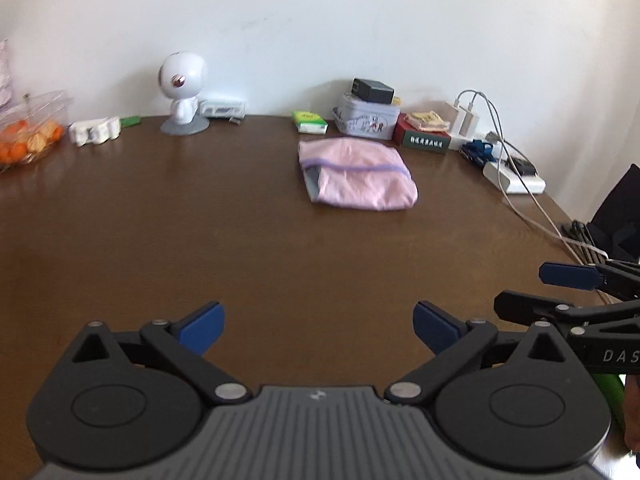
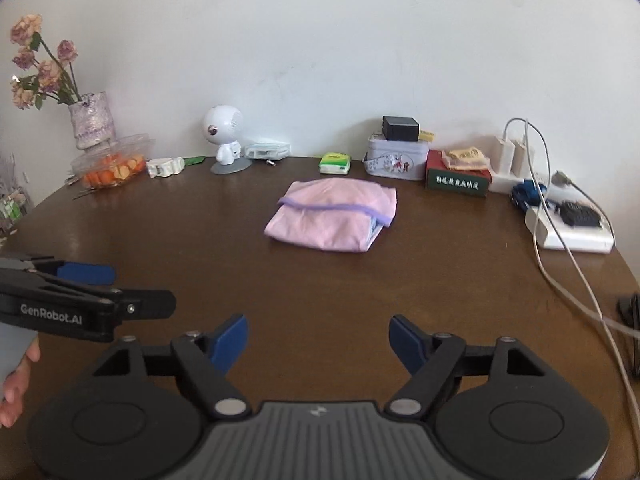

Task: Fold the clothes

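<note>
A folded pink garment with purple trim (image 2: 332, 216) lies on the dark brown wooden table (image 2: 280, 300), well apart from both tools. The left gripper (image 1: 318, 326) has its jaws wide apart, empty; the right gripper (image 2: 318, 342) likewise stands parted, gripping nothing.

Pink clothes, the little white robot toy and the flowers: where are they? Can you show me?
pink clothes (image 2: 332, 216): right wrist view, middle of the folded bundle.
white robot toy (image 1: 182, 80): left wrist view, on its round head.
flowers (image 2: 40, 68): right wrist view, on the blooms above the vase.

Soft even daylight, slight blur, fisheye bending and dark corners.
</note>
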A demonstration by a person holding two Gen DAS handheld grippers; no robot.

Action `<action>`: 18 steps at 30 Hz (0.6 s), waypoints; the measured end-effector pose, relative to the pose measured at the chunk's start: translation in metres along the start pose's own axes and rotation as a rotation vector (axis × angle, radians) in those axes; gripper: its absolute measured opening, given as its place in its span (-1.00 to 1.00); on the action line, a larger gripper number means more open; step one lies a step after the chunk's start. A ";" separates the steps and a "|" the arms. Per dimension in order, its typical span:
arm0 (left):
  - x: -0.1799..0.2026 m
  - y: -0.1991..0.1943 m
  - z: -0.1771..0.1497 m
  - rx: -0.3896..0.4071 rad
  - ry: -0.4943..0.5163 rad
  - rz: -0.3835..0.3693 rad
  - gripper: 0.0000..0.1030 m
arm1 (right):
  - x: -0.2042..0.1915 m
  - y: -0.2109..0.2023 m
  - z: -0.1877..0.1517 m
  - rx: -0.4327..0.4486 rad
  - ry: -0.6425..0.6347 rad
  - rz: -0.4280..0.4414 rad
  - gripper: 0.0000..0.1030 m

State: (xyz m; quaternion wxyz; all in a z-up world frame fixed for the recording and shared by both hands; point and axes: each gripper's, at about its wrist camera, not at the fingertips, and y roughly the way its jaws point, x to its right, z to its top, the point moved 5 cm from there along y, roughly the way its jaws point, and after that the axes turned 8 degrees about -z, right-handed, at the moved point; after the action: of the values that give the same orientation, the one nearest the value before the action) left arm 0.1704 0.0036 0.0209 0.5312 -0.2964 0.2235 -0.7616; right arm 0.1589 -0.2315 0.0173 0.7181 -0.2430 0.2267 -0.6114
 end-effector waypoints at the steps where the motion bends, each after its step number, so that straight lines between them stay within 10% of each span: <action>1: -0.001 -0.015 -0.017 0.001 -0.011 0.019 0.99 | -0.003 -0.014 -0.016 -0.001 0.033 0.014 0.69; 9: -0.010 -0.061 -0.114 -0.033 -0.049 0.218 0.99 | -0.013 -0.058 -0.094 -0.022 0.088 -0.131 0.89; 18: 0.006 -0.070 -0.132 0.058 -0.008 0.252 0.98 | -0.019 -0.073 -0.120 0.011 0.085 -0.172 0.99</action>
State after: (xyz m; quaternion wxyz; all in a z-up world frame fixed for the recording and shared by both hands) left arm 0.0304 0.0252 -0.0275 0.6320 -0.2534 0.2347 -0.6938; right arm 0.0257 -0.2310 -0.0299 0.6539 -0.2315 0.2323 -0.6818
